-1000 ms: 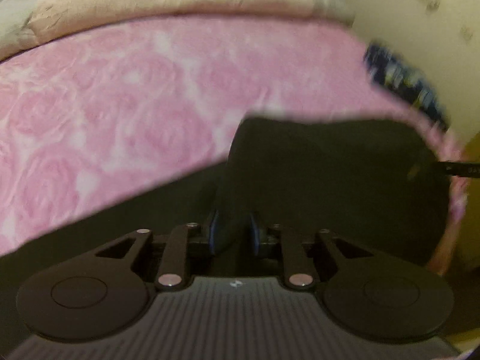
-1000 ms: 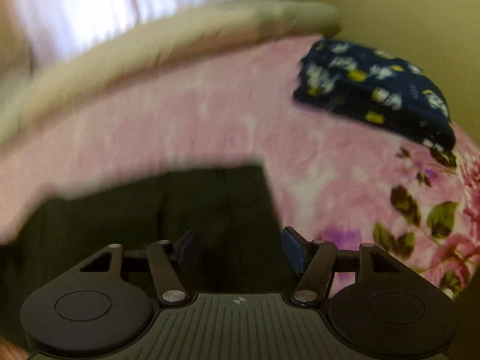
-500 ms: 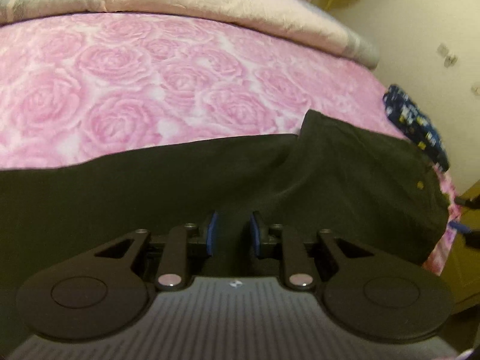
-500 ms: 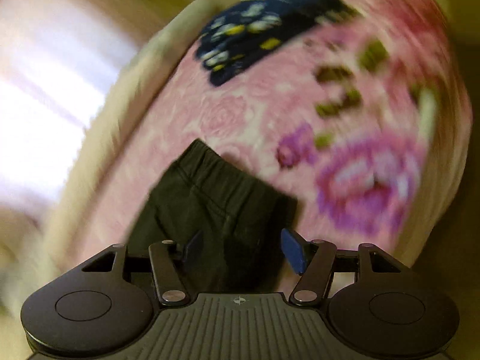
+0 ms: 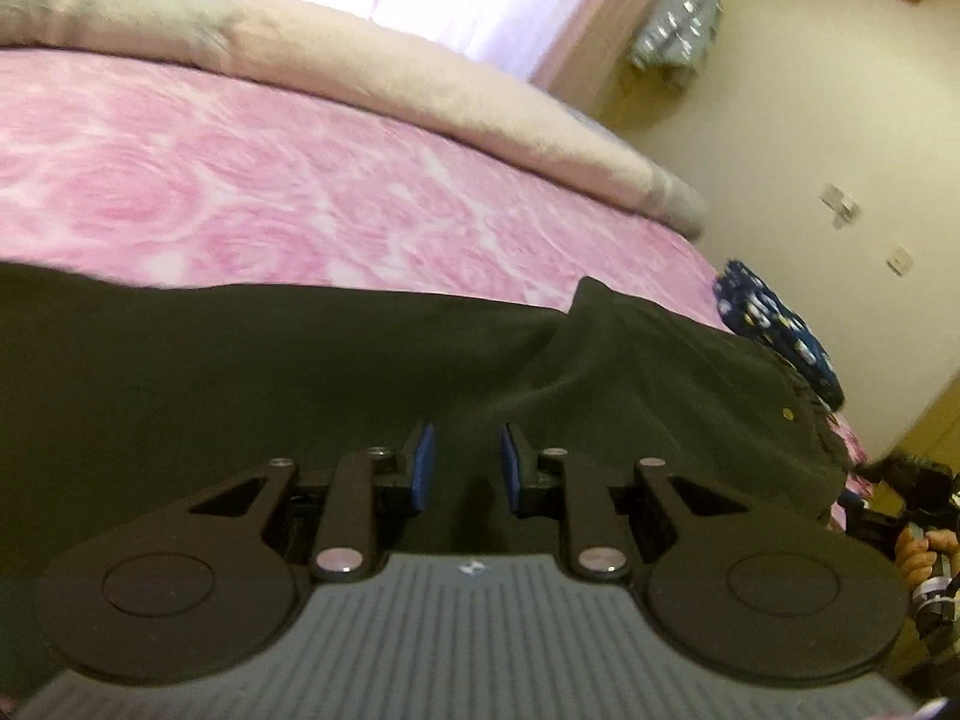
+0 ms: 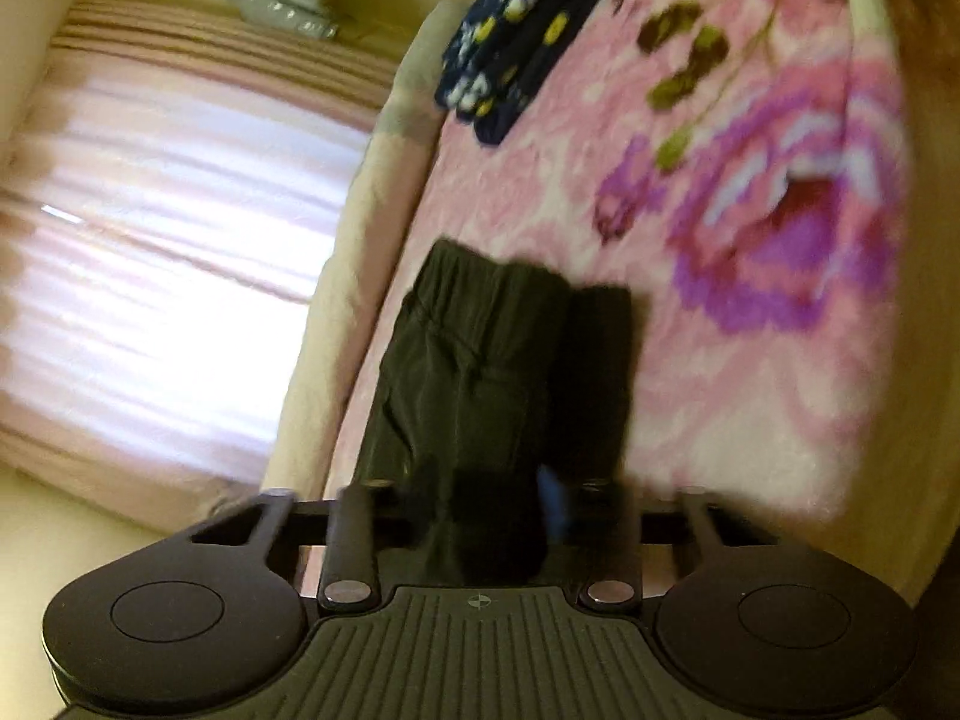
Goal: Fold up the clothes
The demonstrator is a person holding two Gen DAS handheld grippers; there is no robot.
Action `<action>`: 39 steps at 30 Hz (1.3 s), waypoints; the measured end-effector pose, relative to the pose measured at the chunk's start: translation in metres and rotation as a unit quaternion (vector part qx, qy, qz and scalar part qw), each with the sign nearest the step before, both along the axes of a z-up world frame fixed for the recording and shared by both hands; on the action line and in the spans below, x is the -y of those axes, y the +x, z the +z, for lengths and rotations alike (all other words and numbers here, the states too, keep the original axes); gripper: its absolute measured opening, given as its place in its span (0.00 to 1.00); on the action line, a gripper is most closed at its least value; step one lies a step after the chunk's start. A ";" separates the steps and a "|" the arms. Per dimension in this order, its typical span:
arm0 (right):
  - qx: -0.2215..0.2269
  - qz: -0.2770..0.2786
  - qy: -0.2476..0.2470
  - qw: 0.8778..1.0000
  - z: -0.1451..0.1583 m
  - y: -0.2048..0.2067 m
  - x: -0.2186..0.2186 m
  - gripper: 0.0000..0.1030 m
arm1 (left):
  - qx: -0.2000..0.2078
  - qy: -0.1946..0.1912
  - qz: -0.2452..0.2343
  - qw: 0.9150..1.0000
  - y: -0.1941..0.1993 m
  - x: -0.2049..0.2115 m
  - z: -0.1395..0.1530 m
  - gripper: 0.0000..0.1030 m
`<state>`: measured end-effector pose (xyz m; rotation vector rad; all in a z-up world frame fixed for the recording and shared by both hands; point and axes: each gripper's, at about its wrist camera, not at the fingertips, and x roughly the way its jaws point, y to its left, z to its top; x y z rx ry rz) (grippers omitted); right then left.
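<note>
A: Where are we w/ the black trousers [image 5: 300, 372]?

B: Lying on the pink bedspread [image 5: 252, 180], long axis running across the left cam's view. The waistband end w/ the brass button [image 5: 786, 413] is off to our right; the rest runs out of frame to the left.

A: Left gripper [image 5: 462, 468]?

B: Pads stand apart w/ a narrow gap, and dark cloth fills it. We can't say for sure if it's pinched or just lying behind the fingers. Looks like it sits at the near edge, about mid-length.

A: And the right gripper [image 6: 504, 516]?

B: Blurry. A lump of black fabric sits right between its fingers, so we'd judge it's clamped on the trousers, tho the pads themselves are smeared. From that cam the garment runs straight away from the tool, lengthwise, elastic waist at the far end.

A: So which hand's nearer the waistband?

B: The right one, we reckon. It shows at the far right edge of the left view, beside the button end. Left is nearer the legs.

A: Other clothes?

B: A navy floral garment [image 6: 516, 30] lies bunched farther up the bed, well apart from ours.

A: So any lengthwise fold turns on the two ends meeting along that axis.

B: Agreed, but how far along it is we can't tell.
</note>
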<state>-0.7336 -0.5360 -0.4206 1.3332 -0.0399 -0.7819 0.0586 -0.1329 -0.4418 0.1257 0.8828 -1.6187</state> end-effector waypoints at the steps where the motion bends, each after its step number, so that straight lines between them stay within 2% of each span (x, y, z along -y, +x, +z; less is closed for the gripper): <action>1: 0.000 0.005 -0.002 1.000 -0.003 0.000 0.001 0.11 | -0.003 -0.001 0.014 1.000 -0.002 -0.012 0.002 0.18; 3: -0.021 0.004 -0.025 0.999 0.009 -0.002 -0.006 0.08 | -0.023 0.005 0.032 0.999 -0.005 -0.035 0.010 0.18; 5: -0.041 0.013 -0.064 0.997 0.031 -0.002 -0.015 0.08 | -0.035 -0.002 0.029 0.999 -0.005 -0.053 0.016 0.20; 7: -0.081 0.018 -0.105 0.991 0.044 0.003 -0.020 0.08 | -0.042 -0.002 0.033 0.999 -0.005 -0.063 0.017 0.23; 9: -0.119 0.013 -0.077 0.990 0.029 0.009 -0.017 0.08 | -0.047 0.003 0.040 0.998 -0.004 -0.066 0.016 0.23; 11: -0.108 -0.002 -0.034 0.994 0.006 0.010 -0.015 0.08 | -0.051 0.008 0.048 0.998 -0.004 -0.070 0.014 0.24; 15: -0.127 -0.010 -0.078 0.989 0.029 0.015 -0.028 0.08 | -0.060 0.018 0.063 0.996 -0.003 -0.077 0.012 0.26; 19: -0.125 -0.014 -0.110 0.986 0.044 0.014 -0.039 0.08 | -0.068 0.028 0.078 0.994 -0.002 -0.084 0.009 0.28; 21: -0.168 -0.001 -0.091 0.982 0.028 0.022 -0.027 0.08 | -0.067 0.033 0.080 0.994 -0.004 -0.085 0.008 0.28; 22: -0.175 0.009 -0.072 0.982 0.016 0.023 -0.021 0.08 | -0.065 0.035 0.080 0.994 -0.005 -0.084 0.007 0.28; 24: -0.161 0.000 -0.071 0.984 0.017 0.019 -0.021 0.17 | -0.059 0.038 0.079 0.994 -0.008 -0.083 0.007 0.28; 25: -0.167 -0.009 -0.077 0.983 0.022 0.016 -0.026 0.43 | -0.053 0.039 0.079 0.995 -0.009 -0.083 0.008 0.28; 26: -0.200 -0.029 -0.093 0.975 0.032 0.014 -0.034 0.57 | -0.047 0.039 0.078 0.995 -0.010 -0.083 0.010 0.28; 28: -0.264 -0.052 -0.148 0.952 0.053 0.014 -0.054 0.57 | -0.036 0.037 0.077 0.996 -0.013 -0.079 0.014 0.28; 30: -0.298 -0.024 -0.226 0.927 0.069 0.027 -0.073 0.57 | -0.020 0.032 0.070 0.997 -0.024 -0.070 0.019 0.27; 33: -0.300 0.074 -0.299 0.903 0.077 0.065 -0.089 0.57 | 0.015 0.014 0.033 0.999 -0.056 -0.046 0.028 0.27; 36: -0.322 0.144 -0.368 0.860 0.060 0.108 -0.104 0.57 | 0.068 -0.002 -0.004 0.998 -0.096 -0.025 0.028 0.27; 38: -0.347 0.171 -0.379 0.840 0.034 0.128 -0.105 0.57 | 0.121 0.015 -0.019 0.992 -0.113 -0.019 0.014 0.27; 39: -0.371 0.185 -0.396 0.820 0.016 0.133 -0.109 0.56 | 0.149 0.023 -0.024 0.988 -0.120 -0.018 0.005 0.25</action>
